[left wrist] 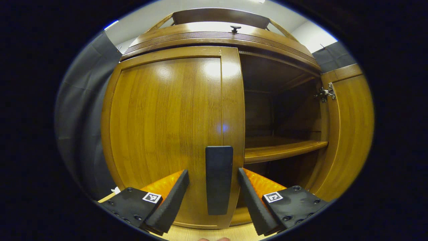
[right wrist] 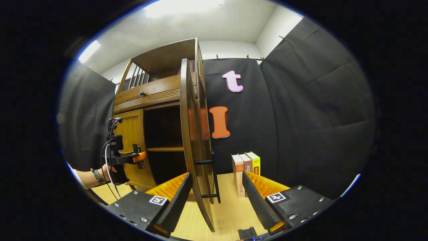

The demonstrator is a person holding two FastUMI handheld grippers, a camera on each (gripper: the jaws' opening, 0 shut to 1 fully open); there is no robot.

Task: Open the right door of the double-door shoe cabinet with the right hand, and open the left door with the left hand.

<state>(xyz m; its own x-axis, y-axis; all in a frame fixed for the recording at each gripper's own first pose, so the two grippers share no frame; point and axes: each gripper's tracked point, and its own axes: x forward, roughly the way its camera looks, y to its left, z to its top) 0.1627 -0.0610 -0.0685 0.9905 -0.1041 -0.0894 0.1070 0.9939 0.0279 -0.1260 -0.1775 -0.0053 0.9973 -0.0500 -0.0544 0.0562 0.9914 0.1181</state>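
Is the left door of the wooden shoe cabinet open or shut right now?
Shut. The brown wooden left door sits flush against the cabinet front, its black bar handle between the open left tongs, untouched.

Glossy varnished wood left door [left wrist: 167,127]; matt black handle [left wrist: 219,180]; metal hinge [left wrist: 326,93]

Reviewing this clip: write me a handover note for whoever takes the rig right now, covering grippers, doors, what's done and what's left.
Left gripper: open, fingers either side of the left door's black handle, not yet clamped.
Right gripper: open, straddling the edge of the right door, not pressing on it.
Right door: swung wide open, shelf inside exposed.
Left door: shut.
Done: right door. Left: close the left gripper on the handle and pull the left door open.
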